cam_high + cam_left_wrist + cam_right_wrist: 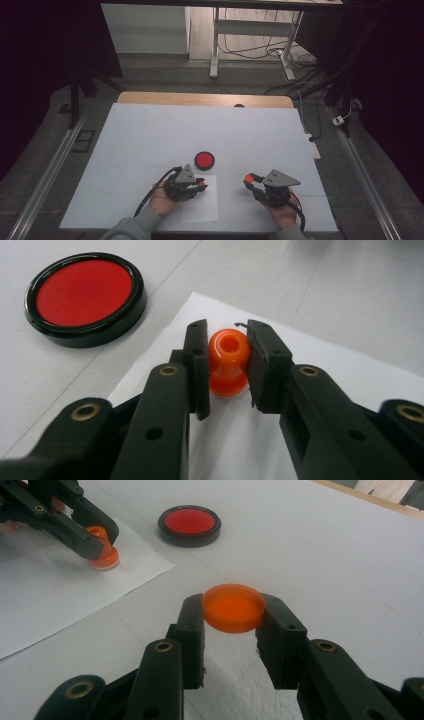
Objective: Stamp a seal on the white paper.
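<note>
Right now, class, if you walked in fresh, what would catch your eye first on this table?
Probably the round red ink pad in its black case, bright on the white table just beyond the grippers. Next, the orange stamp that the left gripper presses upright on the paper sheet, and the orange cap clamped in the right gripper.

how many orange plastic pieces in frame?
2. An orange plastic stamp stands on the white paper sheet, clamped by the left gripper. A round orange plastic cap sits in the right gripper.
</note>
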Demonstrator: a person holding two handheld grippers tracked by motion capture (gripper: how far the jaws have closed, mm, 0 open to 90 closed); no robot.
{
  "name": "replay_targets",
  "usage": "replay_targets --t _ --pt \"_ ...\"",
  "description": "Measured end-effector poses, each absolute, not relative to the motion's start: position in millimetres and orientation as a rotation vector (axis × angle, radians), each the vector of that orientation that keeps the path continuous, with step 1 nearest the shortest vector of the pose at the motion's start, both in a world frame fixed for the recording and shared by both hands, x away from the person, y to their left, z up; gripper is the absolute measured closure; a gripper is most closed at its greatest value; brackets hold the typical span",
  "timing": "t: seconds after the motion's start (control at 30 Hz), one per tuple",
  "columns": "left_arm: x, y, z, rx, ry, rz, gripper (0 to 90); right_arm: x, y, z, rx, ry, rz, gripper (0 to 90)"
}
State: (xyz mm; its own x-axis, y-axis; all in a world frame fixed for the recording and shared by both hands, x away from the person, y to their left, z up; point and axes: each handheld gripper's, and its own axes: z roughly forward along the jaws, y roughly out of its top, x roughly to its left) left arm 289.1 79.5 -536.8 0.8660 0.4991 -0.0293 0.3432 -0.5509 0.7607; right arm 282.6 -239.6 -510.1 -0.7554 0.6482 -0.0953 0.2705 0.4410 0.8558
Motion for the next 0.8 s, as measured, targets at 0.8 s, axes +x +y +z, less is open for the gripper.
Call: replay_targets --t 0.8 --pt "291 98 -519 2.039 0.634 0.185 72.2 283 -240 -509 0.771 2.278 1.256 64.6"
